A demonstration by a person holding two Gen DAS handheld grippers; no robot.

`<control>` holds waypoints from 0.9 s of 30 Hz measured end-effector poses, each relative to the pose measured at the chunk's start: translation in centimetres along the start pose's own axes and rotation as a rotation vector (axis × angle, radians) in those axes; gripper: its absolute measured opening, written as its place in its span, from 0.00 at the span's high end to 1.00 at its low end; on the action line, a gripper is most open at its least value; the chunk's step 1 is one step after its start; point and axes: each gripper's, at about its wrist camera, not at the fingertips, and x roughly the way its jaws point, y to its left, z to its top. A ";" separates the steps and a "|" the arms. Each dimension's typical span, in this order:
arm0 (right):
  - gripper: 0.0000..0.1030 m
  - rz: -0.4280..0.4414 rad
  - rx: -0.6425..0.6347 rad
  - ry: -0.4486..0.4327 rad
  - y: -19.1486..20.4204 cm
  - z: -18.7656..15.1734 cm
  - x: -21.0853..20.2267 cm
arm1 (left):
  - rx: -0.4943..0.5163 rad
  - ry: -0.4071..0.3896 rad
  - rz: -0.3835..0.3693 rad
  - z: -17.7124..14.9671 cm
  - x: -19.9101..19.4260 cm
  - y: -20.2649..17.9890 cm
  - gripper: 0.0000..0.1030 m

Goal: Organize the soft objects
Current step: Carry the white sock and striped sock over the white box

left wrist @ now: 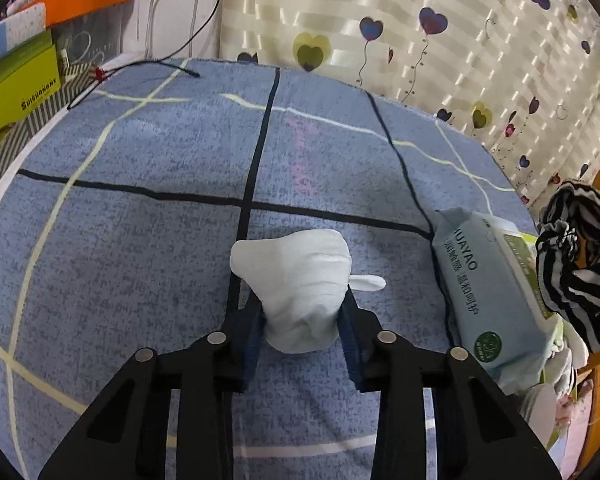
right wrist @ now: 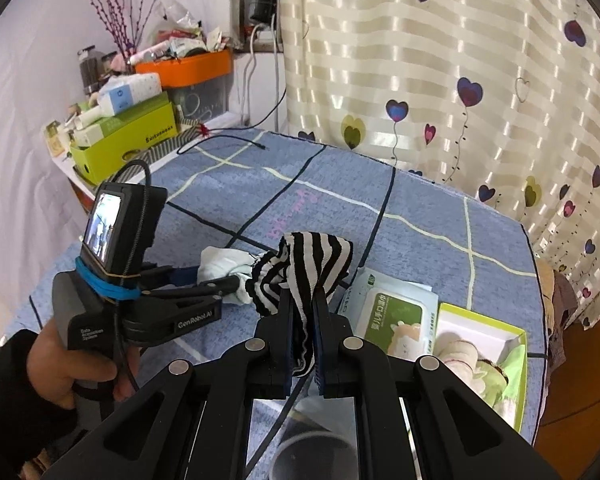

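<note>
A white sock [left wrist: 296,264] lies bunched on the blue checked towel [left wrist: 140,200], and my left gripper [left wrist: 302,304] is shut on its near end, with the blue pads pressing both sides. The right wrist view shows the same sock [right wrist: 220,260] in that gripper [right wrist: 224,284], which a person's hand [right wrist: 72,364] holds. My right gripper [right wrist: 302,300] is shut on a black-and-white striped cloth [right wrist: 312,264], lifted off the towel just right of the white sock. The striped cloth [left wrist: 580,256] also hangs at the right edge of the left wrist view.
A pale blue pack of wet wipes [left wrist: 484,280] lies right of the sock, beside a green open box [right wrist: 516,340] with soft toys. Boxes and clutter [right wrist: 128,140] stand at the back left, with a black cable [right wrist: 220,140] on the towel. A heart-print curtain [right wrist: 460,80] hangs behind.
</note>
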 end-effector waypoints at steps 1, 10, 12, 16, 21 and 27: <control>0.92 0.000 0.004 -0.005 -0.1 -0.2 -0.2 | 0.003 -0.010 0.003 0.0 -0.5 -0.1 0.67; 0.92 0.007 0.065 -0.067 -1.4 -2.3 -3.7 | 0.010 -0.145 -0.016 -1.3 -7.4 -1.4 0.68; 0.92 0.005 0.080 -0.076 -1.7 -2.8 -4.5 | 0.018 -0.172 -0.028 -1.7 -9.0 -2.0 0.68; 0.92 -0.002 0.105 -0.094 -2.2 -3.9 -6.2 | 0.043 -0.212 -0.060 -2.7 -12.0 -3.4 0.68; 0.92 -0.019 0.124 -0.122 -2.7 -5.3 -8.6 | 0.071 -0.241 -0.100 -4.0 -14.5 -5.3 0.67; 0.92 -0.039 0.155 -0.151 -3.6 -6.8 -11.0 | 0.101 -0.254 -0.147 -5.3 -16.3 -7.2 0.68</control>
